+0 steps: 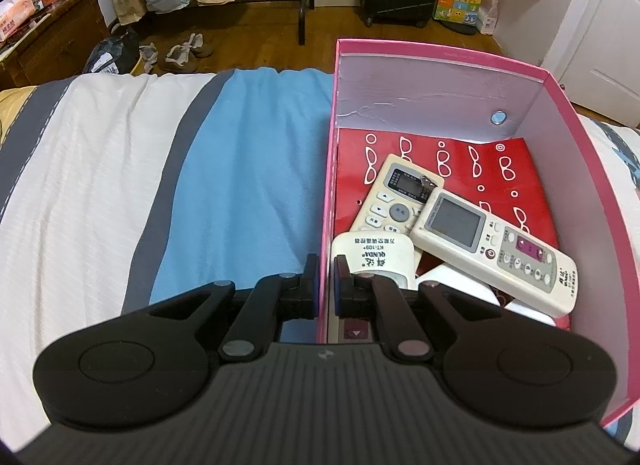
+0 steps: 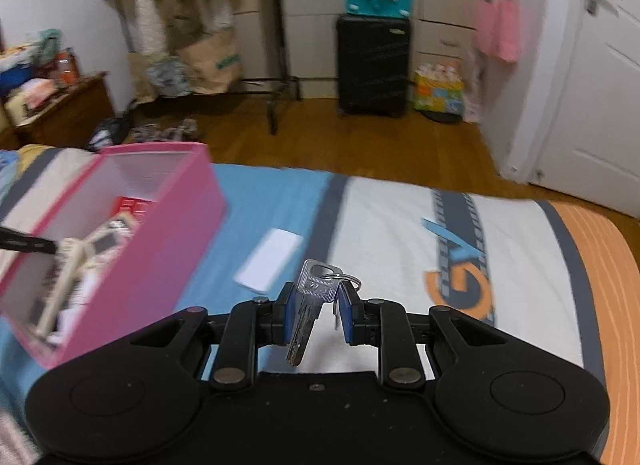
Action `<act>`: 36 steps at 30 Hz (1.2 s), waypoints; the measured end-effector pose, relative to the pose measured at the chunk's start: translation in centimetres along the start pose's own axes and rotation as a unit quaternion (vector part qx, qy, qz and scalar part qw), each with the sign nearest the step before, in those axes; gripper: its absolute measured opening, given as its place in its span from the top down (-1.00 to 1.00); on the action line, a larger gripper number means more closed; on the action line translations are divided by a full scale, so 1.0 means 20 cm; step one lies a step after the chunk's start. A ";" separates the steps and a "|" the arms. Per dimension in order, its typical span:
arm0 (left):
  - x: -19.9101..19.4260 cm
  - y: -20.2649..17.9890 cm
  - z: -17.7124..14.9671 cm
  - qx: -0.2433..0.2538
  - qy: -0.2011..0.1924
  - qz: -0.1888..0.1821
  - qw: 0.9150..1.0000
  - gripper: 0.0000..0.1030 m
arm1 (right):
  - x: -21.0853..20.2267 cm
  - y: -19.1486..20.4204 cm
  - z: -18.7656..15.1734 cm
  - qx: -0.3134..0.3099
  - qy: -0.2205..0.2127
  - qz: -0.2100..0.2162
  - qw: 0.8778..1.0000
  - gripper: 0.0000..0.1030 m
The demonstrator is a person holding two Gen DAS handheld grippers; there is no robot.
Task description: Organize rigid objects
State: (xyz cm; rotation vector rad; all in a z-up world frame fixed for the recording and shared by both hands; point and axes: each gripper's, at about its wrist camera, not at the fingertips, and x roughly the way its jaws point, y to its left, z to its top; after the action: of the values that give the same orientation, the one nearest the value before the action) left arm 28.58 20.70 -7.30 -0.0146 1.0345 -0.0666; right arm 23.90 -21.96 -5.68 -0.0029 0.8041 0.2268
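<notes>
Two grippers in use. Right gripper (image 2: 316, 305): blue pads nearly together, clamped on a silver key (image 2: 308, 305) that hangs blade-down between them, its split ring (image 2: 345, 279) beside the far pad. Grip is on the key's head and upper blade, likely so the blade dangles free of the fingers. It hovers above the striped bedsheet (image 2: 380, 217), with the pink box (image 2: 152, 233) off to its left; judged to be carrying the key toward the box.

Left gripper (image 1: 326, 277): jaws closed on the near side wall of the pink box (image 1: 325, 185), one finger outside, one inside. Purpose appears to be steadying the box on the soft bedding while the other hand loads it.

Counts. Remote controls visible in the box: three, one with a grey display (image 1: 492, 249), one cream with a round centre button (image 1: 396, 197), one labelled QUNDA (image 1: 374, 255); they overlap on a red patterned sheet (image 1: 452, 157). Key: one seen. White card-like rectangle (image 2: 270, 261) on the blue stripe: one, still outside the box.
</notes>
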 end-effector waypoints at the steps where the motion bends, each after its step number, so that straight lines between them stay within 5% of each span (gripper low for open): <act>1: 0.00 0.00 0.00 0.000 0.000 0.000 1.000 0.88 | -0.02 0.03 0.01 -0.002 0.000 0.011 1.000 0.49; 16: -0.02 0.03 -0.01 -0.017 -0.003 -0.022 1.000 0.87 | -0.21 0.63 0.15 -0.069 -0.012 0.175 0.982 0.49; 24: -0.02 0.05 -0.02 -0.022 -0.006 -0.031 0.999 0.87 | 0.11 0.90 0.16 -0.066 0.036 0.222 0.972 0.49; 36: -0.03 0.06 -0.01 -0.021 -0.014 -0.038 0.999 0.86 | 0.58 1.05 0.24 -0.026 0.075 0.206 0.975 0.47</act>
State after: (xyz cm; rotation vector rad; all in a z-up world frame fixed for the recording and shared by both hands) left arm 28.09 21.93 -6.99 -0.0921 1.0064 -0.1136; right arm 30.88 1.32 -8.85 0.1001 0.9441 0.6455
